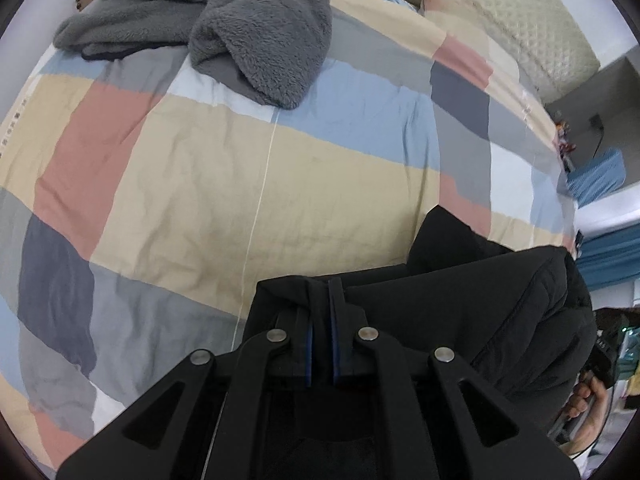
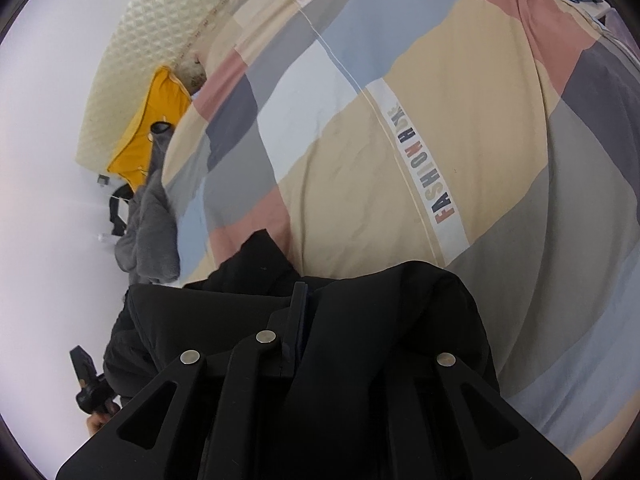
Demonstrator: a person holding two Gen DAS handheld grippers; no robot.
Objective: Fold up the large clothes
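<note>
A large black jacket [image 1: 480,312] hangs between my two grippers above a bed. My left gripper [image 1: 321,292] is shut on an edge of the black jacket, with the cloth pinched between its blue pads. In the right wrist view the jacket [image 2: 400,320] drapes over my right gripper [image 2: 306,300], which is shut on it; only the left finger shows, the right one is hidden under cloth. The other hand-held gripper shows at the edge of each view, at the right [image 1: 608,348] and at the lower left [image 2: 86,376].
The bed carries a patchwork duvet [image 1: 280,184] in beige, pink, blue and grey, also in the right wrist view [image 2: 440,152]. A grey fleece garment [image 1: 240,28] lies crumpled at the far side [image 2: 148,224]. A yellow pillow [image 2: 148,128] leans on a cream padded headboard [image 1: 520,20].
</note>
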